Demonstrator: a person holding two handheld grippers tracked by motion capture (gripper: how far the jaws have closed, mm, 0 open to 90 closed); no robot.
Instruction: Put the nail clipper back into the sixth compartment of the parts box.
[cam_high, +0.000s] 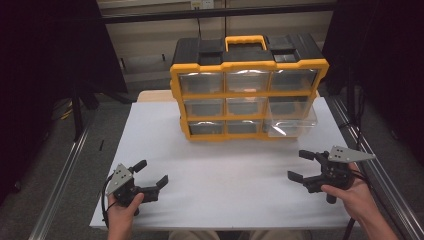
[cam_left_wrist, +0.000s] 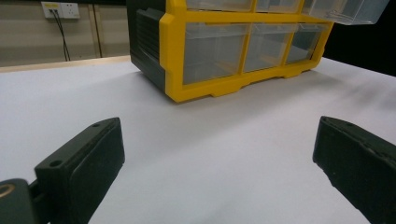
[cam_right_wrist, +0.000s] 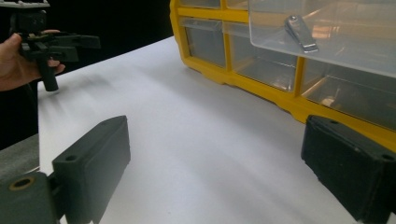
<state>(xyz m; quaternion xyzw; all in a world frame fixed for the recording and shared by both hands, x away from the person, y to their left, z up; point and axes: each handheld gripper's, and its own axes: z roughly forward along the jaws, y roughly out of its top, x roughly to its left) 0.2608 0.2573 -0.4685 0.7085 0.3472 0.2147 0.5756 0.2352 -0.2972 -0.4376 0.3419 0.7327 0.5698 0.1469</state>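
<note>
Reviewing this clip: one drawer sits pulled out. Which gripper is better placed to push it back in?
Probably the right gripper: the open drawer sticks out of the organizer on its right side, directly ahead of it. The left gripper, also open, is across the table.

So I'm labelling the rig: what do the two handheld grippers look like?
Both the left gripper and right gripper are black, each with two blocky black jaws, a grey three-cornered plate on top and a dark trailing cable. The forearms are bare, without sleeves.

Glossy yellow plastic organizer (cam_high: 248, 87) with clear drawers; matt white table (cam_high: 225, 175).
</note>
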